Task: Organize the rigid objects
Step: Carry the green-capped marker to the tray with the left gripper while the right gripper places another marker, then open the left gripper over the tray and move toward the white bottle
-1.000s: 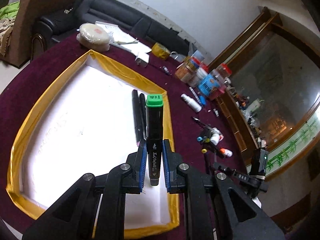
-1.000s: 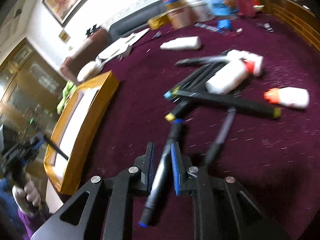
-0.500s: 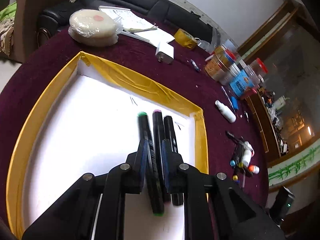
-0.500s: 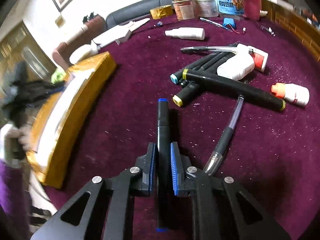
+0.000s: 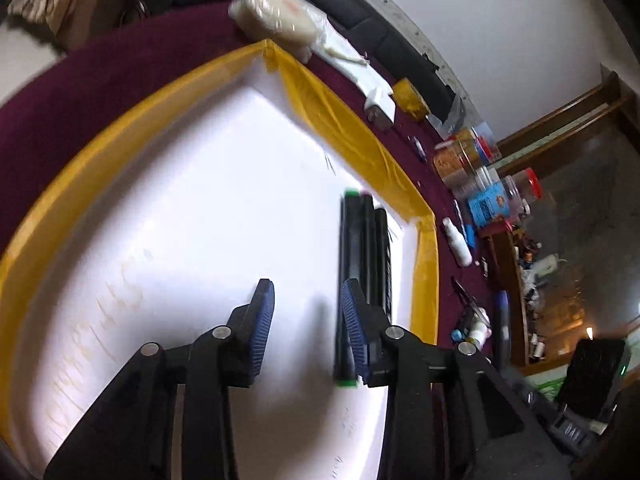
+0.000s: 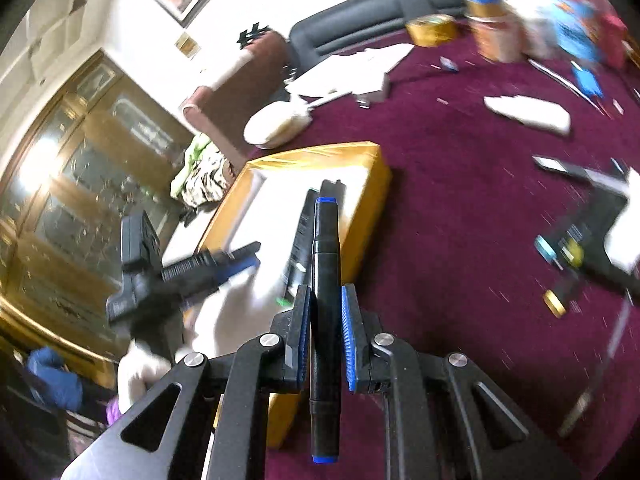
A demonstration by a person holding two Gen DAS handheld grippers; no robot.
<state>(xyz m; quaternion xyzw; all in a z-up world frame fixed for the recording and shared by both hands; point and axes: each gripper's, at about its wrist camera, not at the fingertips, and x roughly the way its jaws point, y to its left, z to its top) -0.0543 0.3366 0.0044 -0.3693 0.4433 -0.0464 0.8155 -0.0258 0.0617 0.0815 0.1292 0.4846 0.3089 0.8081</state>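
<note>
A shallow box with yellow taped walls [image 5: 352,128] and a white floor sits on the maroon table. Three black markers lie side by side at its right end; the leftmost is the green-capped marker [image 5: 347,280]. My left gripper [image 5: 307,320] is open and empty over the box floor, just left of that marker. My right gripper [image 6: 325,334] is shut on a black marker with blue caps [image 6: 325,280] and holds it in the air, pointing at the box [image 6: 360,232]. The left gripper [image 6: 224,266] also shows in the right wrist view.
Loose markers [image 6: 580,248] and a white bottle [image 6: 528,114] lie on the maroon table right of the box. Jars and tins [image 5: 472,164] stand at the far edge. A wrapped white disc [image 5: 280,12] and papers lie behind the box.
My left gripper has opened and let go of the green-capped marker, which now lies in the box beside the other two. My right gripper has lifted the blue-capped marker and swung left toward the box.
</note>
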